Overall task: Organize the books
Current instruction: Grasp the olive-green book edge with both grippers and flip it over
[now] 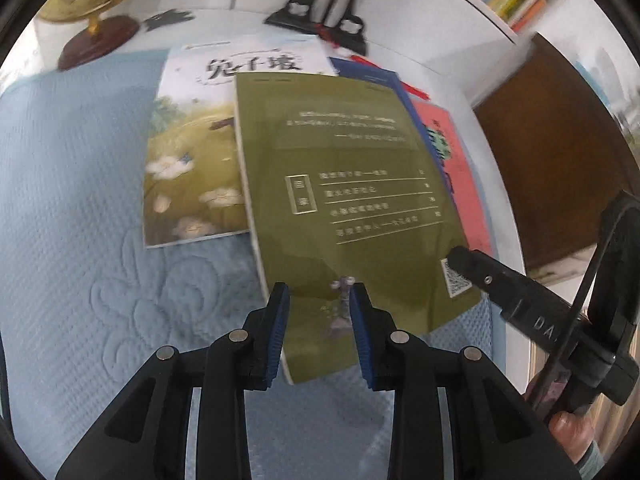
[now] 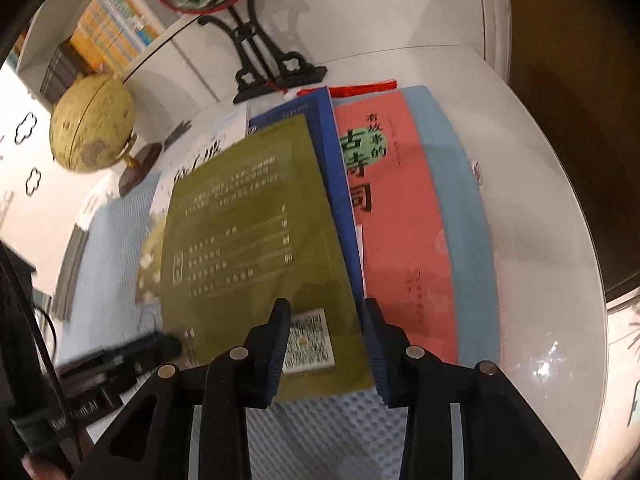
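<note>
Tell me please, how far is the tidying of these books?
Nothing looks done: four books lie in a loose, overlapping pile on the blue mat. In hand: both claws, left claw and right claw, hang over the near edge of the top green book, gripping nothing. Left: the flower book, blue book and pink book.

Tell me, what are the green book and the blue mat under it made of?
The green book looks like paper with a glossy cover: light reflects off it, and pale page edges show along its side. The blue mat looks like soft quilted fabric, with a stitched flower pattern and small bumps. I cannot tell the exact cloth.
</note>
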`<state>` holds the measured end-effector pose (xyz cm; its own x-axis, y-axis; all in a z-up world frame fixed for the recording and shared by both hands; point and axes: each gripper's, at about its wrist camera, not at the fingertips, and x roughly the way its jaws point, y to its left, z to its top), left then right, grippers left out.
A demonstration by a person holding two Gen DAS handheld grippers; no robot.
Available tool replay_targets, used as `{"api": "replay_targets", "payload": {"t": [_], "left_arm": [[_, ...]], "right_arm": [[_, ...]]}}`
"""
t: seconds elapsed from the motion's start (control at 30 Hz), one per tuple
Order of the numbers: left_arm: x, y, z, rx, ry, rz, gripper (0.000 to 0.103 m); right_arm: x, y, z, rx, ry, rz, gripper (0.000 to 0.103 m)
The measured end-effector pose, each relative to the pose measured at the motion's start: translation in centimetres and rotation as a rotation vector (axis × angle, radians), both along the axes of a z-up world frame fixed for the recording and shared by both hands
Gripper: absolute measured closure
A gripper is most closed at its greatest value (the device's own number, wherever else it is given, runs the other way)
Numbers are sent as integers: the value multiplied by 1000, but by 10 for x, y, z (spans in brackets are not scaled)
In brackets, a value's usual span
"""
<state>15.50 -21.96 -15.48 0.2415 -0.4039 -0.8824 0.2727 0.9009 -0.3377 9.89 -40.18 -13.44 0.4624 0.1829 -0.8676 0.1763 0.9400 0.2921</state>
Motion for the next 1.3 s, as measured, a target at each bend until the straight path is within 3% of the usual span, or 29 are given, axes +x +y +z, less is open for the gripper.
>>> {"api": "replay_targets", "payload": {"t": [0.1, 0.23, 0.3, 0.4, 0.63, 0.8, 0.87, 1.0, 1.13, 1.3], "left_arm": [[-14, -9, 0, -23, 28, -109, 75], [-56, -19, -2, 44, 27, -251, 75], [-69, -15, -4, 63, 33, -272, 75], [-62, 6, 4, 67, 10, -207, 75], [-5, 32, 16, 120, -80, -47, 75], [1, 8, -4, 142, -46, -95, 74], [-1, 5, -5, 117, -47, -116, 74], [-18, 2, -3, 145, -56, -150, 73], [-39, 6, -3, 140, -25, -197, 73], [-39, 9, -4, 138, -41, -145, 73]], "right_arm": [[-13, 6, -1, 50, 18, 16, 67], [-42, 29, -5, 95, 73, 89, 67], [-58, 33, -6, 73, 80, 89, 67], [-67, 27, -3, 88, 72, 58, 67], [-39, 19, -6, 117, 61, -6, 65], [-39, 21, -6, 117, 40, -4, 65], [-41, 20, -6, 124, 32, 4, 65], [-45, 9, -7, 177, 30, -4, 64], [-54, 8, -3, 177, 46, 68, 63], [-58, 3, -5, 193, 29, 53, 64]]}}
